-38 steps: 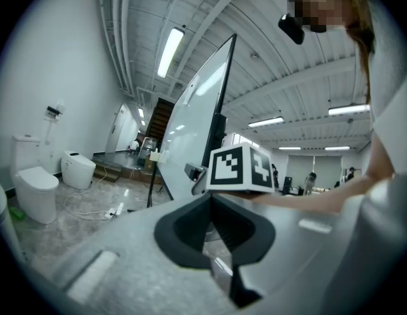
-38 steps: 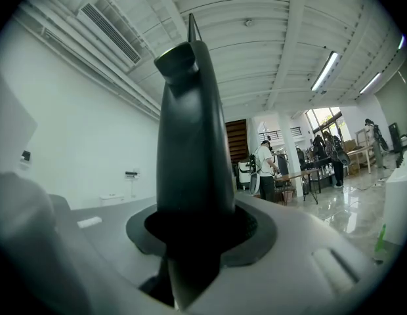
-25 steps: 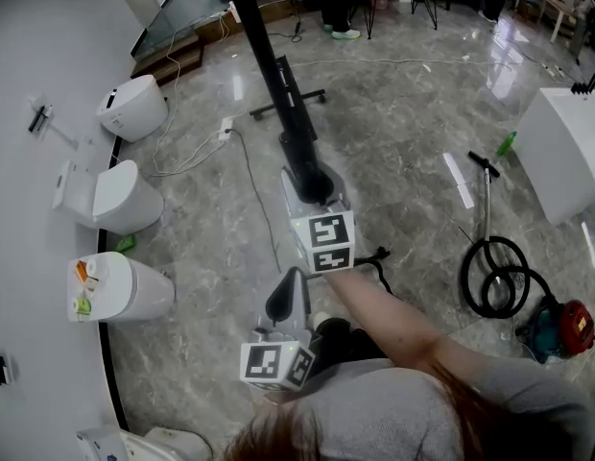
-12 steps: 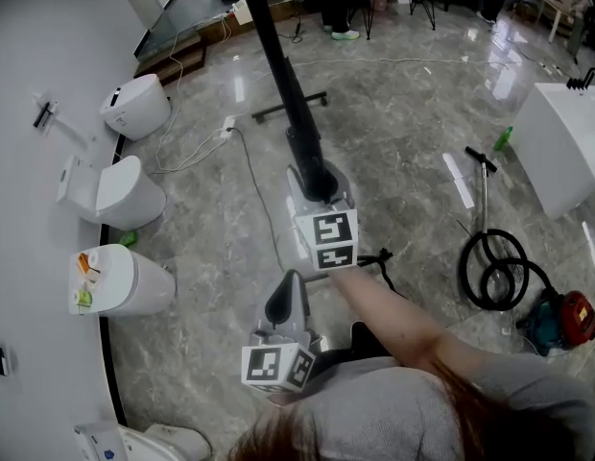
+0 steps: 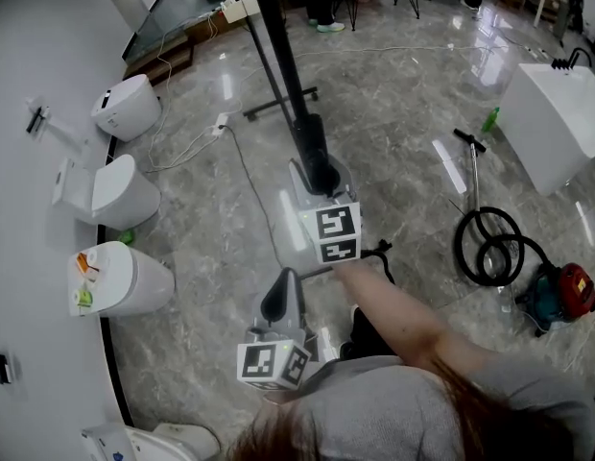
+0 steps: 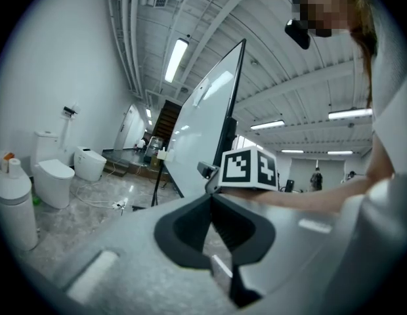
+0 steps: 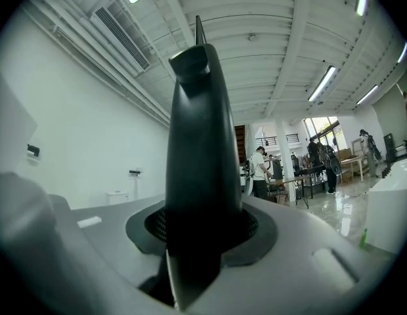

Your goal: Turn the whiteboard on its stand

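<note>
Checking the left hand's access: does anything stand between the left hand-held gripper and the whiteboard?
Yes. The right hand-held gripper, clamped on the whiteboard's edge, and that forearm sit ahead of the left hand-held gripper.

Whiteboard (image 6: 202, 133), tilted, black-framed: two toilets (image 6: 52, 179) well to its left, right gripper (image 6: 207, 171) at its lower edge, left gripper (image 6: 213, 201) below it, jaws together, empty.

Glossy grey marble floor (image 5: 403, 113) with toilets (image 5: 125, 107) at left, a white cable (image 5: 249, 176), a coiled black hose (image 5: 489, 248)
</note>
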The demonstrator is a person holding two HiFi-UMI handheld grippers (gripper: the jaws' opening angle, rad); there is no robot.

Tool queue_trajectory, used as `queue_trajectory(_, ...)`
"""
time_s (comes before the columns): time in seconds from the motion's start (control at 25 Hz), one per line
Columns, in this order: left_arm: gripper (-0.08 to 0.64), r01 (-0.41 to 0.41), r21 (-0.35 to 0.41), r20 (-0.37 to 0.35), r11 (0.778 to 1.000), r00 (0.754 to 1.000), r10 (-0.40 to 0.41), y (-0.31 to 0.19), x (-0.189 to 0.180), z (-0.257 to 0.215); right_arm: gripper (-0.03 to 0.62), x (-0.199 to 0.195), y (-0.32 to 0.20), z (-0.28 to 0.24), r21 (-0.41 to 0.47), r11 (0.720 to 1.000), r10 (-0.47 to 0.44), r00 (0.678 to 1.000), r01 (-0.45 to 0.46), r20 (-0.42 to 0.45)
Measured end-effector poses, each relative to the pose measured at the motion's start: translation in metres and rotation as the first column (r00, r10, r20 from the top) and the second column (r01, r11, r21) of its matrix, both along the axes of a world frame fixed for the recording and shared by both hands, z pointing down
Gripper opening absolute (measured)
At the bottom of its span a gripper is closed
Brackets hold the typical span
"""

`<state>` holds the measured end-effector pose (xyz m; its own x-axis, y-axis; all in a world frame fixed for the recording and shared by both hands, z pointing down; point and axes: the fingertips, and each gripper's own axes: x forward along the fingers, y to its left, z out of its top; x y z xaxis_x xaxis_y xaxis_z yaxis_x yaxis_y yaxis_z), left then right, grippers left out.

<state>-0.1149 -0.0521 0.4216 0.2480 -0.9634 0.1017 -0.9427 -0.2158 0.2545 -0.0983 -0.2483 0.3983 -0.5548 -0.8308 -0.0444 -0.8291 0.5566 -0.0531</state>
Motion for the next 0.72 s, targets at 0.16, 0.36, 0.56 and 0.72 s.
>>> queue_trajectory(0.16,-0.002,-0.037,0.004,0.008,0.999,0.999,0.037,0.014,0.012,-0.002,0.150,0.006,0.020,0.000,0.002,1.000,0.000,1.000,0.000,-0.003)
queue_trajectory(0.36,-0.002,-0.060,0.010,0.016,0.998,0.998,0.060,0.029,0.019,-0.002,0.152,0.014,0.042,0.001,0.001,1.000,0.001,1.000,-0.001,0.004)
queue_trajectory(0.56,-0.002,-0.085,0.012,0.020,0.996,0.996,0.084,0.050,0.024,-0.002,0.152,0.019,0.067,0.001,0.014,1.000,0.018,1.000,-0.018,-0.006)
queue_trajectory(0.72,-0.002,-0.101,0.008,0.012,0.995,0.995,0.101,0.067,0.030,0.002,0.152,0.023,0.086,0.000,0.025,0.999,0.026,1.000,-0.025,-0.008)
